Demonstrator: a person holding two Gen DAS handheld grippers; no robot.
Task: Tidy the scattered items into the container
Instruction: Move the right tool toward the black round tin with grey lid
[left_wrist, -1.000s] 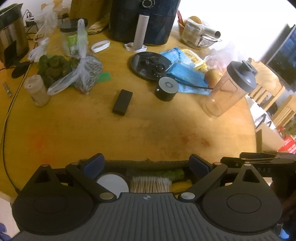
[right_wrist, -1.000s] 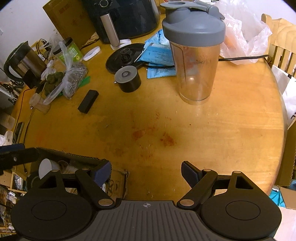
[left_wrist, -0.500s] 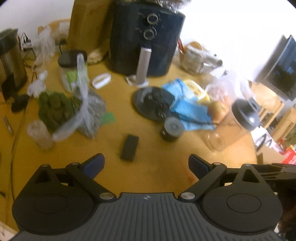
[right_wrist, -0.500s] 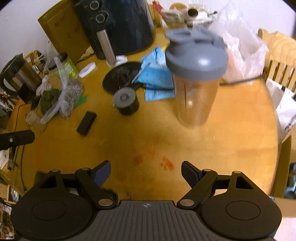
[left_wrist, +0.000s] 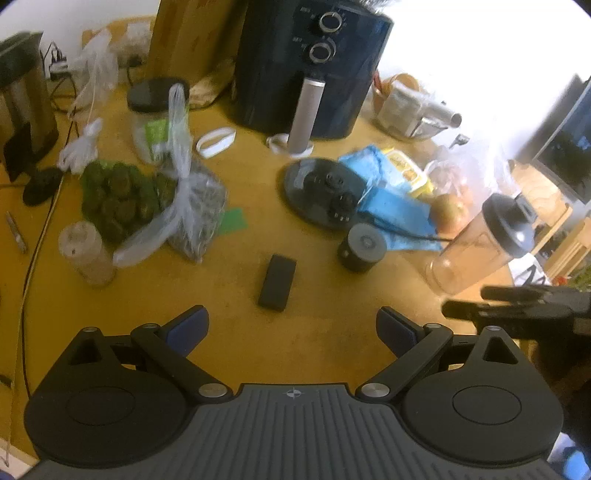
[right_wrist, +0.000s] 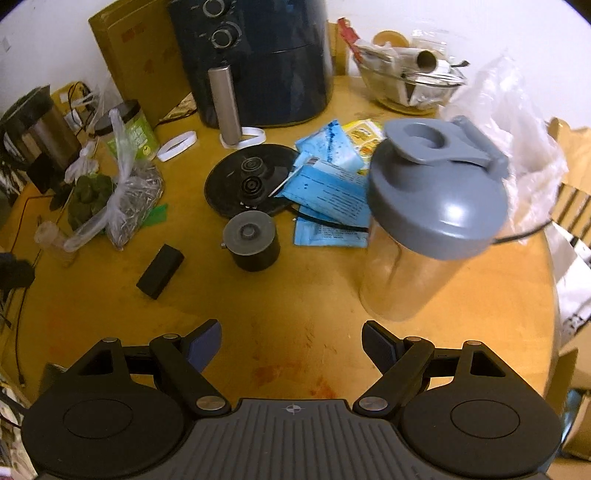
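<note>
both tongs spread wide, nothing between the pads. left tongs (left_wrist: 291, 326) hang over bare table (left_wrist: 325, 332), small black box (left_wrist: 277, 282) lying just ahead of them. right tongs (right_wrist: 291, 341) over the table too, clear shaker bottle (right_wrist: 424, 236) with grey lid just ahead to their right, black round tin (right_wrist: 253, 242) ahead left. container not in view.
</note>
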